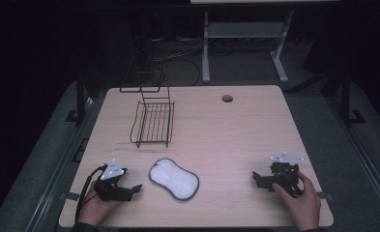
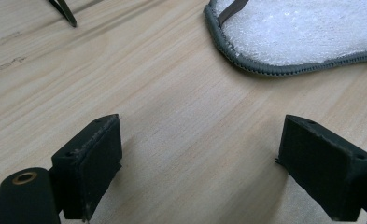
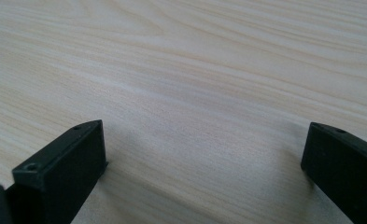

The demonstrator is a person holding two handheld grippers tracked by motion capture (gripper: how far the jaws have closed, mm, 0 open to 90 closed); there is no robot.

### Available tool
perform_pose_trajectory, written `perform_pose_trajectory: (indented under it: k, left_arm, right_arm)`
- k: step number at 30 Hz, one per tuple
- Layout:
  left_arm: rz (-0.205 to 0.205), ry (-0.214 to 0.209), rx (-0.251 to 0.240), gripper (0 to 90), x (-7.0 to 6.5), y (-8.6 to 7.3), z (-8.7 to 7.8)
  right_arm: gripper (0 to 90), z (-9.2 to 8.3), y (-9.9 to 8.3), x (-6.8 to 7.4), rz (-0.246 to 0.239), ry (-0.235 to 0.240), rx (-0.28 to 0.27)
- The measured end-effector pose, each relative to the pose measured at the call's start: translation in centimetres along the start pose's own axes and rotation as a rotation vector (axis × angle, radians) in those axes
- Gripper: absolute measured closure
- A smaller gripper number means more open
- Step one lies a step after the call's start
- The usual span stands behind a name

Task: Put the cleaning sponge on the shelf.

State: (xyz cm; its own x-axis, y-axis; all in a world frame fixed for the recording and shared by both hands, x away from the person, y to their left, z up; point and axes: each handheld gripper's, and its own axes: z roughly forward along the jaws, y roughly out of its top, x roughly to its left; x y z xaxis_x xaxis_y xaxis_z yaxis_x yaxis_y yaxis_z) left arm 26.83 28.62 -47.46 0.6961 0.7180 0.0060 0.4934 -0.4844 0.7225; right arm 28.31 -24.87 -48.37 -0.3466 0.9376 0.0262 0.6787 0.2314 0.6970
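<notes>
Both claws rested wide and empty on the table (image 1: 226,140): left claw (image 1: 133,189), right claw (image 1: 256,180). Just ahead of the left claw lay the pad (image 1: 173,179); best to pinch its near edge. Beyond stood the rack (image 1: 152,123).

Counting across the bench (image 1: 236,140) now. One white pad with a grey sewn edge (image 1: 173,179), at six o'clock. One black wire rack (image 1: 153,123), up at eleven o'clock. One round hole (image 1: 227,98) in the top, at twelve o'clock. Two of the hand-held gripper kind: left hand-held gripper (image 1: 135,189) at seven o'clock, right hand-held gripper (image 1: 256,178) at four o'clock, two black jaws on each, four in all. Two hands gripping them, left hand (image 1: 95,209) and right hand (image 1: 299,199). One pale frame of legs (image 1: 245,36) beyond, at twelve.
</notes>
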Motion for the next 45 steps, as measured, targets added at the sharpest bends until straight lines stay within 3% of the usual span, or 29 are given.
perform_pose_trajectory:
  k: [9, 13, 16, 24, 26, 34, 45]
  left_arm:
    - [-0.007, 0.002, -0.005, 14.7, 0.1, 0.0, -0.1]
    - [-0.001, 0.001, -0.014, 23.2, 0.0, 0.0, -0.6]
    - [-0.011, -0.009, -0.067, 38.0, 0.0, 0.7, -1.5]
    - [-0.005, -0.071, -0.091, 84.6, -0.4, 2.9, -1.7]
    - [0.001, -0.089, -0.092, 88.6, -0.7, 3.6, -1.6]
    - [0.048, -0.147, -0.093, 89.9, -2.1, 6.1, -0.2]
    - [0.083, -0.171, -0.074, 89.8, -2.4, 8.1, 2.6]
  right_arm:
    - [0.0, 0.0, 0.0, 0.0, 0.000, 0.000, 0.000]
    - [0.0, 0.0, 0.0, 0.0, -0.001, 0.000, -0.001]
    - [0.0, 0.0, 0.0, 0.0, 0.000, 0.000, 0.000]
    - [0.0, 0.0, 0.0, 0.0, 0.000, 0.000, 0.000]
    - [0.0, 0.0, 0.0, 0.0, -0.001, 0.000, 0.000]
    - [0.0, 0.0, 0.0, 0.0, -0.001, 0.000, 0.000]
    - [0.0, 0.0, 0.0, 0.0, -0.001, 0.001, -0.001]
